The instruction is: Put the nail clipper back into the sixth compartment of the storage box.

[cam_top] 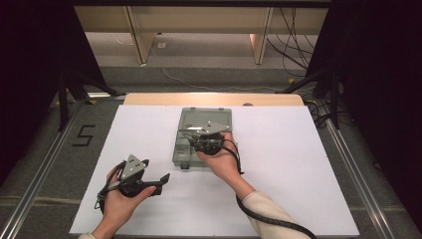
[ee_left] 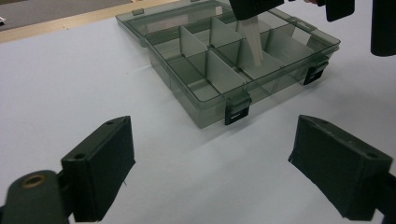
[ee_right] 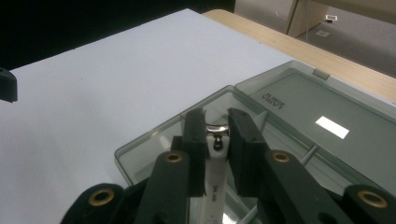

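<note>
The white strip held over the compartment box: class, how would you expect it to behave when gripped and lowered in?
The white strip probably stays stiff: it hangs straight from the right gripper without drooping. It looks thin, so likely light. Its metal end may be smooth and could slip between the pads above the box.

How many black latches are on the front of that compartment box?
2: one latch on the front wall of the compartment box near its corner, the other latch farther along the same wall.
</note>
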